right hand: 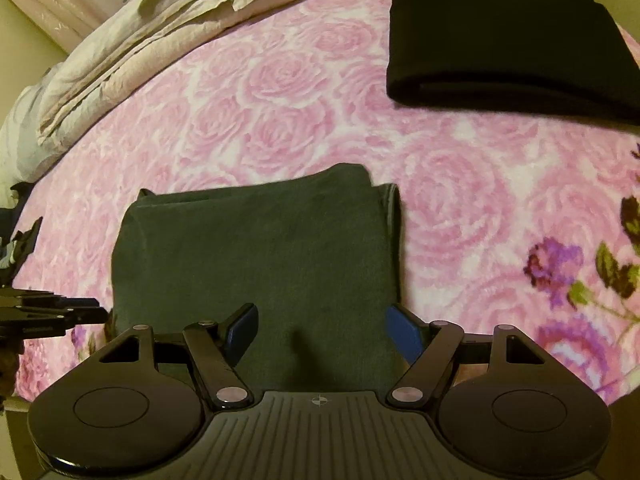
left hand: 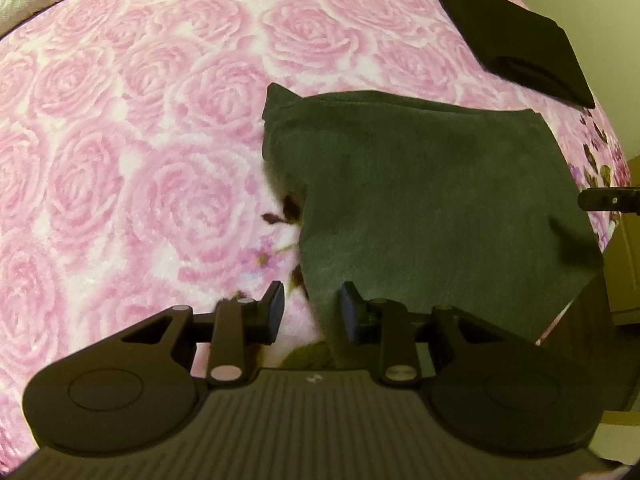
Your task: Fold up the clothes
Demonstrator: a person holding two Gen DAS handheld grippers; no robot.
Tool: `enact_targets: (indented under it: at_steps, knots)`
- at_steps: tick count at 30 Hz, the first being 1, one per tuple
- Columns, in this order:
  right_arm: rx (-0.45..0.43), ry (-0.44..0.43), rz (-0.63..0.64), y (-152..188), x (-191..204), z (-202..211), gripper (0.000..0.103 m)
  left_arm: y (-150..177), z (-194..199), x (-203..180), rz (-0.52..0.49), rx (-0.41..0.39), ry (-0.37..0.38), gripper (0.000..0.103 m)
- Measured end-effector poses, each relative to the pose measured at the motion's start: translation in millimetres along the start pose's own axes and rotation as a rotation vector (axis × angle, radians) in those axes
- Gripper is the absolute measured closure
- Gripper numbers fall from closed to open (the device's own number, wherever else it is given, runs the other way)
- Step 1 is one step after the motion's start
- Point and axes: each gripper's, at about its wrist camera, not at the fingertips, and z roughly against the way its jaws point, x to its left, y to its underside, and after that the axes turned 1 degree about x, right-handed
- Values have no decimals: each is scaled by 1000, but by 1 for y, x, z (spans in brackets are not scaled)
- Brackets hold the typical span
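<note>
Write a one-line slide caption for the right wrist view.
Open right claw above a folded grey garment on a rose blanket, black folded garment beyond.

My work surface is a bed spread with a pink rose-patterned blanket (right hand: 280,92). On it, at lower centre of my right-wrist view, lies a folded dark green garment (right hand: 256,248), and well apart at the upper right rests a folded black garment (right hand: 500,40). Rumpled beige bedding (right hand: 132,48) is bunched along the upper left.

Bedroom: bed w/ rose blanket (right hand: 280,92), rumpled duvet (right hand: 120,52).
</note>
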Motion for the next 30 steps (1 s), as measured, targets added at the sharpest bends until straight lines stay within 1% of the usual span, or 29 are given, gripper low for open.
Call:
enact_targets:
  at_steps: [4,6,8,9,11,13,16,18,19,21,22,24,27,30]
  knots:
    - [12,3,2,11,6,0,29,7,4,2,-11,1,1,77]
    - [16,1,7,17,11,0,29,9,6,2,-20,-13,1,77]
    - [5,5,44,21,19,3,29,12,9,2,-29,-28,2,77]
    - [-10,7,87,24,26,5,29,14,12,3,-42,-53,8,75]
    - [-48,3,181,30,38,7,29,20,16,2,-86,-129,40,71]
    - [-85,-11,267,40,48,3,29,26,18,1,-131,-191,69,70]
    - [-77,2,341,59,55,-12,29,38,18,-6,-207,-248,108,70]
    - [-53,41,362,75,53,-21,29,48,16,-16,-267,-238,113,70]
    - [-54,57,370,81,49,-24,29,54,14,-20,-304,-223,96,70]
    - [-98,44,369,92,39,-26,29,66,8,-26,-373,-201,72,70]
    - [-117,39,368,94,37,-27,29,72,6,-29,-412,-202,68,70]
    - [-156,34,372,96,35,-29,29,84,4,-31,-481,-239,71,70]
    - [-256,27,399,107,31,-36,29,97,-2,-26,-558,-325,92,69]
    - [-382,29,410,125,27,-40,27,105,-11,-17,-568,-397,122,68]
